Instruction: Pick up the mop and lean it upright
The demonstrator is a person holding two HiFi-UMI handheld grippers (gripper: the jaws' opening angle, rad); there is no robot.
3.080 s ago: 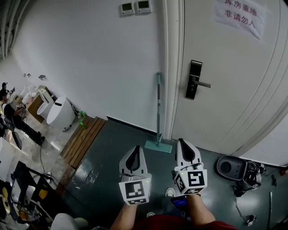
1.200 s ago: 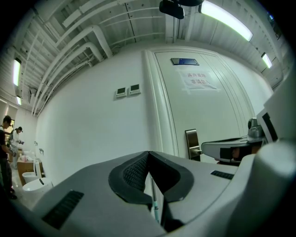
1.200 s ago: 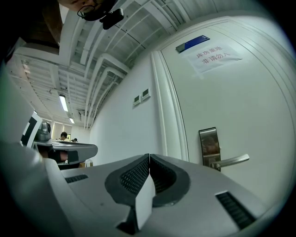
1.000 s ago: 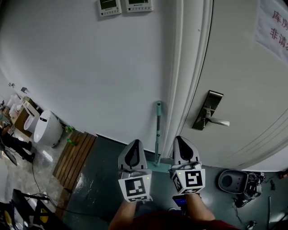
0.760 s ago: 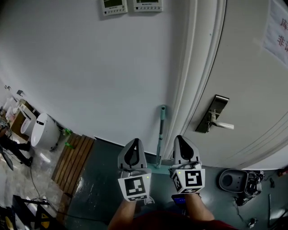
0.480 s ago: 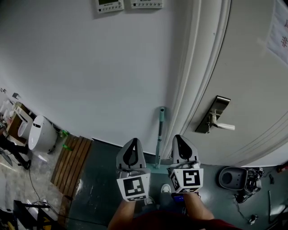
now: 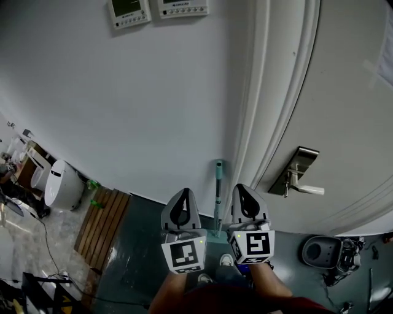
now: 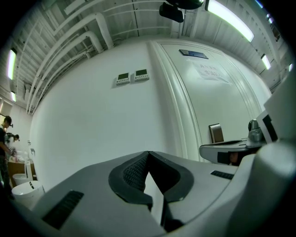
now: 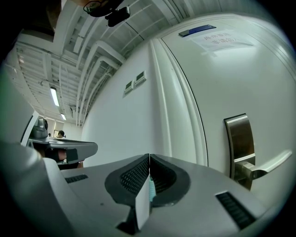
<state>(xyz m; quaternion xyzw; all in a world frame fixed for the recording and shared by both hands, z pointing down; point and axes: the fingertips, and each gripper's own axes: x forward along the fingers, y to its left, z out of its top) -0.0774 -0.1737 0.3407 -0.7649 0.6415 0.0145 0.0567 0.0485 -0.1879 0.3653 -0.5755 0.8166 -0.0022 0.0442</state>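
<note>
The mop stands upright against the white wall beside the door frame, its teal handle (image 7: 217,189) rising between my two grippers. A bit of its teal head (image 7: 214,233) shows on the dark floor between them. My left gripper (image 7: 182,192) is shut and empty, just left of the handle. My right gripper (image 7: 241,186) is shut and empty, just right of it. Neither touches the mop. In the left gripper view the left gripper (image 8: 148,153) has its tips together, facing the wall. In the right gripper view the right gripper (image 9: 149,156) has closed pads, with a teal sliver of the mop (image 9: 151,191) behind them.
A white door with a metal lever handle (image 7: 299,178) is to the right. Two wall control panels (image 7: 129,13) hang high up. A wooden slatted mat (image 7: 101,224) and a white bin-like unit (image 7: 59,184) lie to the left. A dark round device (image 7: 320,250) with cables sits at the lower right.
Both grippers and my head have moved closer to the wall and the standing mop. The jaws stay shut and the mop has not moved.
</note>
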